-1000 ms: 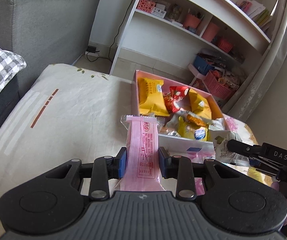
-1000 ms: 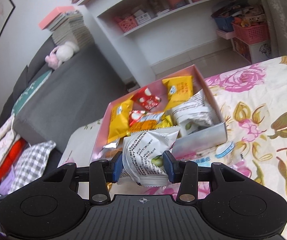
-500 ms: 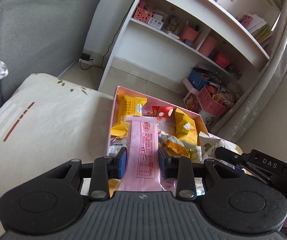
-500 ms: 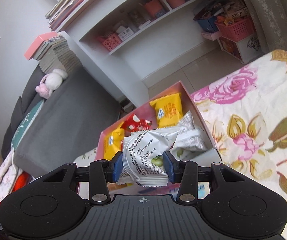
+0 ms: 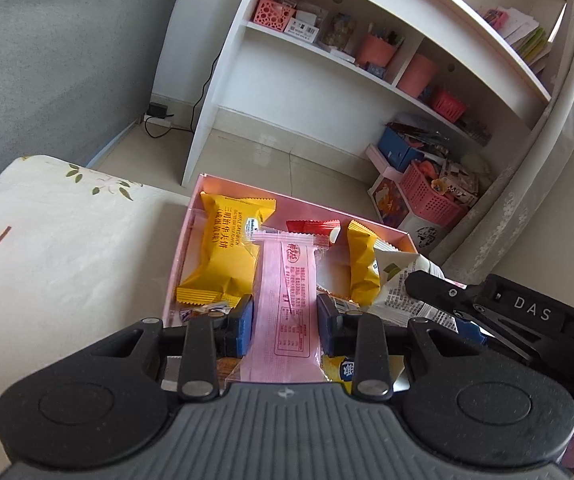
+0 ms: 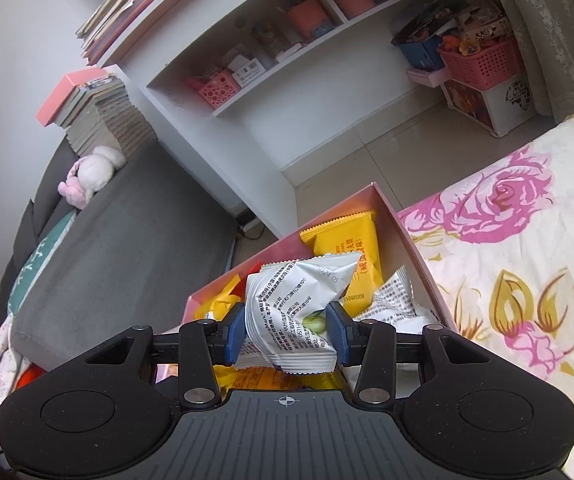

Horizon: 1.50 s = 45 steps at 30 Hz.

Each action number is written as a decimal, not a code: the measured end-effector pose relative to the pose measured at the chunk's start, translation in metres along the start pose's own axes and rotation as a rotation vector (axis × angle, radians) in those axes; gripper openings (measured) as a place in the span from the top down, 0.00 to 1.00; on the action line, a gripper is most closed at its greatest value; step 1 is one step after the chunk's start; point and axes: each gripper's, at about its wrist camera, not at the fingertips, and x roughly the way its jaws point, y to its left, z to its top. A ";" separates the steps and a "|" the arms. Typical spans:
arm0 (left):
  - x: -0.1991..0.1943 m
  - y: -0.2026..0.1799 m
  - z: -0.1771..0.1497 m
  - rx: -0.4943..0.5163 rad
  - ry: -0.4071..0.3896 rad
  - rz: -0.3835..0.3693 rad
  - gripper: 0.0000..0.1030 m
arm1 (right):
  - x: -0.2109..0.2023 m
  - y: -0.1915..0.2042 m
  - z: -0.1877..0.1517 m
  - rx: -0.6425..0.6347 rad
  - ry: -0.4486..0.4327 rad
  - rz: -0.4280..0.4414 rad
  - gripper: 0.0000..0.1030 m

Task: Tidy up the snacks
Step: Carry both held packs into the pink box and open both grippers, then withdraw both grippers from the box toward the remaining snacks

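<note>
— Where is the left gripper (image 5: 286,322) and what is it doing?

— It points forward and down over the near part of the pink box (image 5: 191,248), its two blue pads clamped on a long pink wafer packet (image 5: 287,304). The packet runs straight ahead between the fingers, its far crimped end over the middle of the box and its near end tucked back against the gripper body.

— And the right gripper (image 6: 287,330)?

— Also tilted down over the box (image 6: 415,248), from the other side. Its pads pinch a crumpled white packet (image 6: 291,300) with black print, which bulges up and out above the jaws. In the left view that gripper comes in from the right edge (image 5: 499,312), just beside the left one, with the white packet at its tip over the box's right part.

— What lies in the box?

— A yellow packet (image 5: 227,248) at the far left, a red packet (image 5: 311,228) behind the pink one, another yellow packet (image 5: 361,264) towards the right, and more wrappers under the grippers that I cannot make out.

— What does the box sit on?

— A flowered cloth (image 6: 527,280), with a white shelf unit (image 5: 327,92) across the floor beyond and a grey sofa (image 5: 47,60) to the left.
</note>
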 end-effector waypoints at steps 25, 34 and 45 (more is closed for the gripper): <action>0.001 -0.011 -0.002 0.110 -0.014 0.040 0.28 | -0.010 0.003 0.008 0.006 -0.033 -0.015 0.18; -0.027 -0.010 -0.016 0.123 0.000 0.056 0.12 | -0.042 0.012 -0.006 -0.049 -0.001 -0.061 0.11; -0.062 -0.004 -0.033 0.214 0.048 0.092 0.04 | -0.079 0.021 -0.034 -0.135 0.028 -0.133 0.06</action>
